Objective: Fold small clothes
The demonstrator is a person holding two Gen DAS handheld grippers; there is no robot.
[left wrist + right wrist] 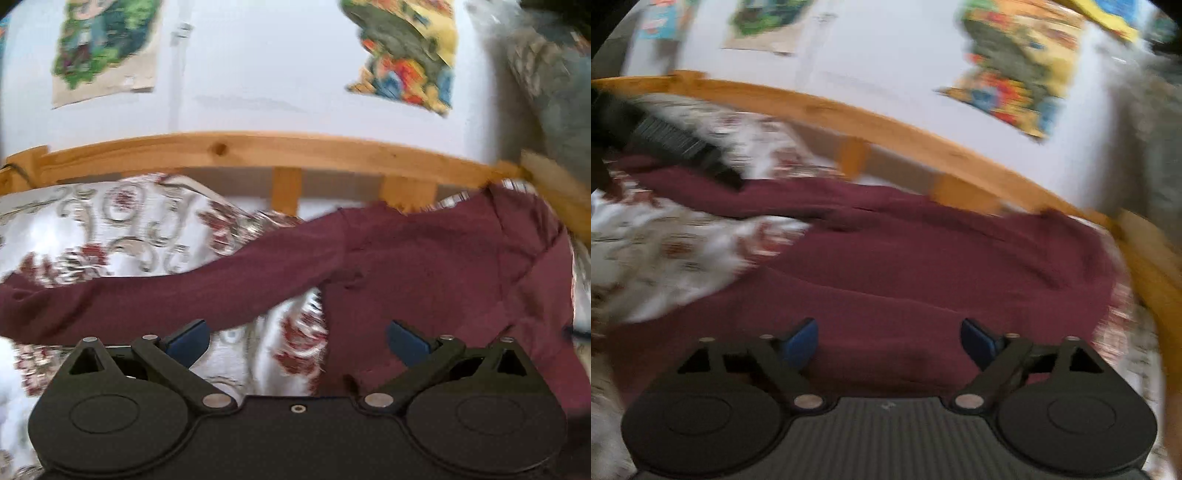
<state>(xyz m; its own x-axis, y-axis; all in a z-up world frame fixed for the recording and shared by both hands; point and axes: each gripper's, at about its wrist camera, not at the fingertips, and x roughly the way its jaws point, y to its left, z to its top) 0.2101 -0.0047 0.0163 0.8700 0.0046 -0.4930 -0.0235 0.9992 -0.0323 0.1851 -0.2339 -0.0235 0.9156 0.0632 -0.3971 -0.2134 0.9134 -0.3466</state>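
Right wrist: maroon garment [923, 258] seemingly flat beneath gaping tool [888, 341].

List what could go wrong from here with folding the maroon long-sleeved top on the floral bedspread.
1. The maroon long-sleeved top lies rumpled, one sleeve stretched far sideways; folding now may trap creases.
2. Both the left gripper and the right gripper are open, holding nothing; a low pinch could catch the floral bedspread too.
3. The top's far edge lies near the wooden bed rail, so it might slip behind the bed.
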